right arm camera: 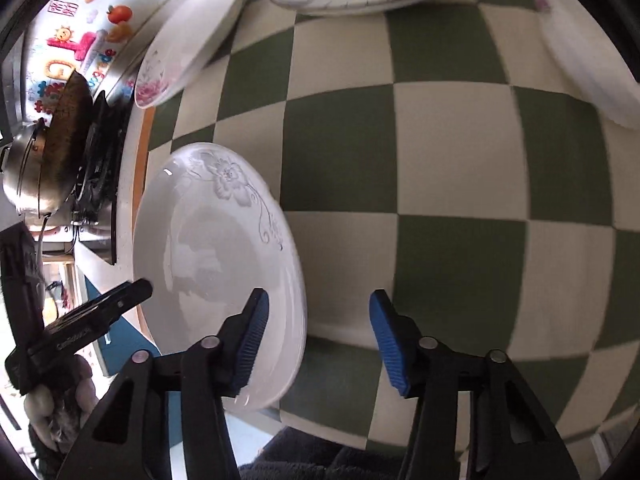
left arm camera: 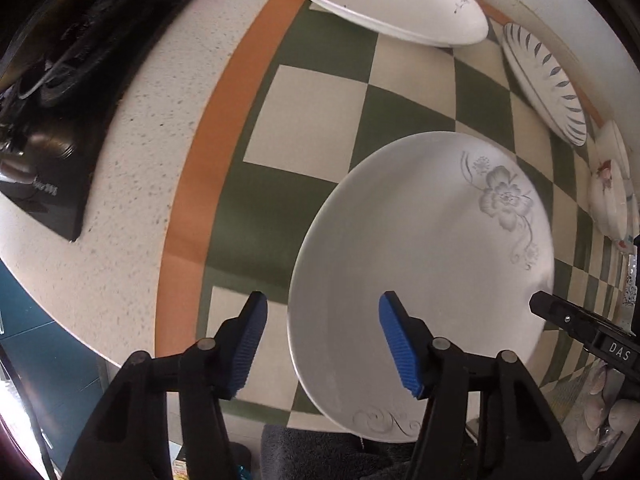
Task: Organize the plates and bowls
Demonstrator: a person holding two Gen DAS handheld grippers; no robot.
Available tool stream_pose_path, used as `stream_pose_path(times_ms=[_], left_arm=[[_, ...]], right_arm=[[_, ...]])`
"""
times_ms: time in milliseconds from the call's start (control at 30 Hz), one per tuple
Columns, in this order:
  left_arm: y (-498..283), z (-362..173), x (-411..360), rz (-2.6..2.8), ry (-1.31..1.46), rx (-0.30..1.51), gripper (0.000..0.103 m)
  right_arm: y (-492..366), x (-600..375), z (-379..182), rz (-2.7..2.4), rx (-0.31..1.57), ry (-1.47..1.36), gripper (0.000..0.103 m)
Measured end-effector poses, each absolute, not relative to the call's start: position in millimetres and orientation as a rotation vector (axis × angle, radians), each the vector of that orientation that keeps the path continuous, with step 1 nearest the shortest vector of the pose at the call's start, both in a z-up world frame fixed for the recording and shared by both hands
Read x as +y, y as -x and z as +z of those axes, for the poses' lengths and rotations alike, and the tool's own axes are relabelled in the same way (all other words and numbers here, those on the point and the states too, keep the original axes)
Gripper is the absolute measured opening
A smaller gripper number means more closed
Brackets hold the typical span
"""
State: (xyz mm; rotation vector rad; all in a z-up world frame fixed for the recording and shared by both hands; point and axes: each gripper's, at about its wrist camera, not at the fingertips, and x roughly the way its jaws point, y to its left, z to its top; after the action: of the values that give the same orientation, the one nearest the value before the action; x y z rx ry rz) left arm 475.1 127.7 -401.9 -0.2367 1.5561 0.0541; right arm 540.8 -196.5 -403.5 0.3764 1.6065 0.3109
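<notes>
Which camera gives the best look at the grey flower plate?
The left wrist view. The grey flower plate fills the frame nearly face-on, showing the flower and the scroll at its near rim. In the right wrist view the plate sits off to the left, foreshortened, with one of the gripper's fingers covering part of its edge.

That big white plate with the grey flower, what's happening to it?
A person is holding a two-finger tool in each hand, one on each side of the round white plate with a grey flower, which lies on a green-and-cream checkered mat. The left gripper has its jaws either side of the plate's rim, open and not pressing. The right gripper sits at the opposite rim, also open. Nothing is lifted yet. Other white plates, including one with blue leaf marks, wait around the mat.
</notes>
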Motion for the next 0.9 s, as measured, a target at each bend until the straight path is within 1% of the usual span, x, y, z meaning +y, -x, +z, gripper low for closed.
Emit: stream_pose_path(times_ms=[100,167,200,233,433,533,900], left_arm=[[-477,-409,126,0.032,0.258,1.575,0.039],[-476,-410,125,0.027,0.246,1.569,0.038],[-476,-408,124,0.030,0.246,1.561,0.037],[-475,-408,124,0.029,0.250,1.557,0.037],[-473,-396,111,0.001,0.217,1.539,0.037],[-473,-392,91,-0.018,0.185,1.522,0.037],[-493,-376,16,-0.132,0.122,1.485,0.037]], right_arm=[[-553,-193,-414,0.341,1.624,-0.387,0.042],[-558,-188,-420,0.370,1.647,-0.399,0.024],[-558,-184,-422,0.380,1.659,-0.400,0.017],[-558,-179,-424,0.388,1.663,-0.394,0.014],[-550,-178,-410,0.363,1.588,-0.374,0.015],[-545,-187,-399,0.342,1.552,-0.375,0.015],[-530,-255,-361,0.250,1.436,-0.398,0.015]])
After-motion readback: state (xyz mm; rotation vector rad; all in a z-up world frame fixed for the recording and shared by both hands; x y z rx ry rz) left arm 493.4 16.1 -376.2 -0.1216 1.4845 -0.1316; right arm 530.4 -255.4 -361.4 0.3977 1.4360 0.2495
